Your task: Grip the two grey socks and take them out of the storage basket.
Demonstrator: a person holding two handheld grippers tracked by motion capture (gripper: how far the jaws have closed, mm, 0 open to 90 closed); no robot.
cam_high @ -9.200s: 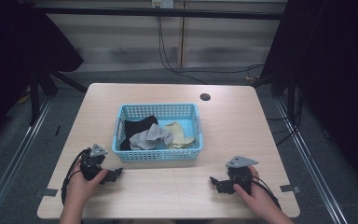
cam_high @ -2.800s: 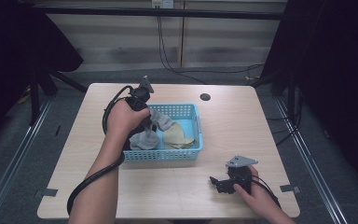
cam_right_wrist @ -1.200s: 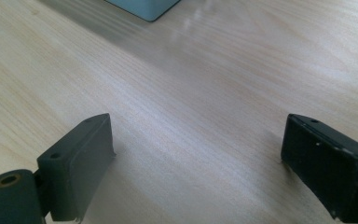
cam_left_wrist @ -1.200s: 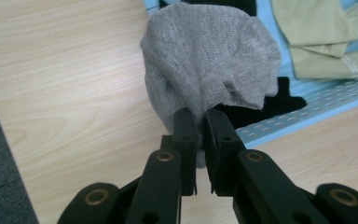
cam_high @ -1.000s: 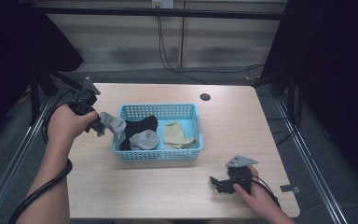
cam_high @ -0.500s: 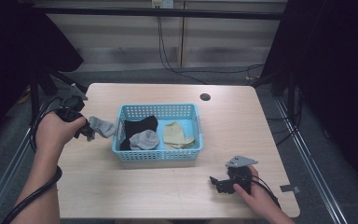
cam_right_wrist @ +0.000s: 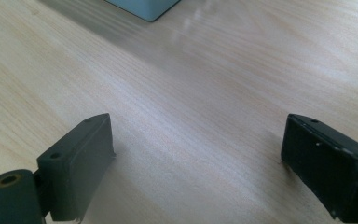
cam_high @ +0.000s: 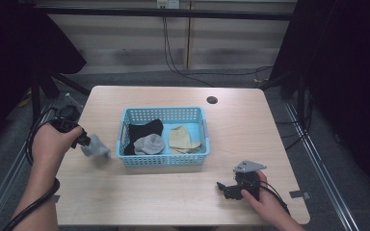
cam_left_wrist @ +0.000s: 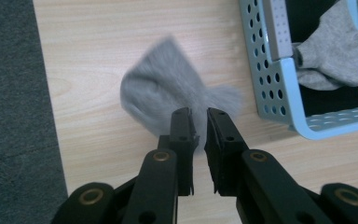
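Observation:
A grey sock (cam_high: 95,149) hangs just above the table, left of the blue basket (cam_high: 164,160). My left gripper (cam_high: 83,140) is shut on it, and the left hand holds it low over the table's left side. In the left gripper view the jaws stand almost together at the gripper tip (cam_left_wrist: 198,116), with the blurred grey sock (cam_left_wrist: 168,88) pinched at their tips and the basket's corner (cam_left_wrist: 284,84) to the right. My right gripper (cam_high: 221,187) rests on the table near the front right. It is open, with bare wood between its jaws (cam_right_wrist: 198,154).
The basket holds a black sock (cam_high: 144,130), another grey sock (cam_high: 149,143) and a beige sock (cam_high: 183,138). A dark round hole (cam_high: 212,100) sits in the tabletop behind the basket. The table's left edge is close to my left hand.
My left gripper has carried the grey sock out of the basket to the left, then down towards the table beside it. The right gripper has stayed put.

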